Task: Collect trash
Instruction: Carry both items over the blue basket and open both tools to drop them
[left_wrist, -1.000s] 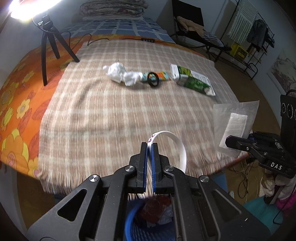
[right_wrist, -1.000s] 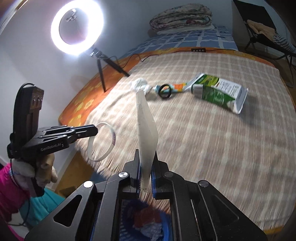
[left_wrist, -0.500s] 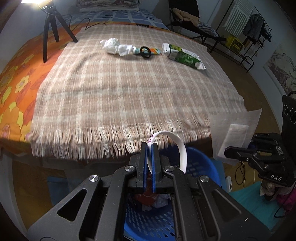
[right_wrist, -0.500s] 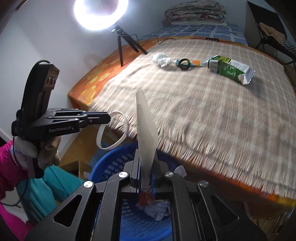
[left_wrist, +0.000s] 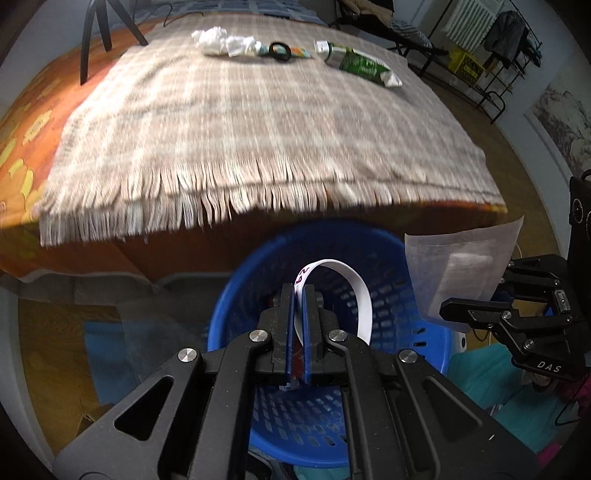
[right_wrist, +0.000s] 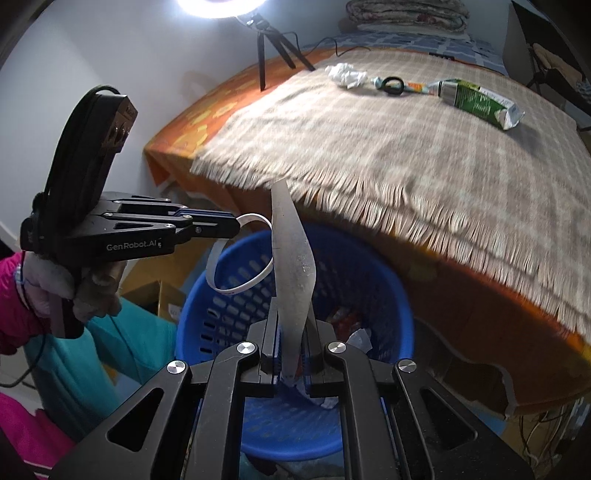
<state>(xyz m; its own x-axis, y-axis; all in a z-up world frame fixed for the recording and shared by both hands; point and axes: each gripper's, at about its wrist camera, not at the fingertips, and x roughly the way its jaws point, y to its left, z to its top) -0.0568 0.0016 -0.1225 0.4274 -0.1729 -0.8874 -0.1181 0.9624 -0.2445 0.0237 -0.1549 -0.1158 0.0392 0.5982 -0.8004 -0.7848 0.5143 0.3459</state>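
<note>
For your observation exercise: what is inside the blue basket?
Inside the blue basket: crumpled red and white trash. The right gripper and its clear wrapper hide the rest.

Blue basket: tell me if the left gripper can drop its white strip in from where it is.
Probably yes. The left gripper holds the white strip over the open mouth of the blue basket, with nothing between them. The right gripper, shut on a clear wrapper, is off to one side.

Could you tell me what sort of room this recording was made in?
Most likely a bedroom in a home: a bed under a fringed plaid blanket, folded quilts stacked at its head, and a clothes rack by the wall.
</note>
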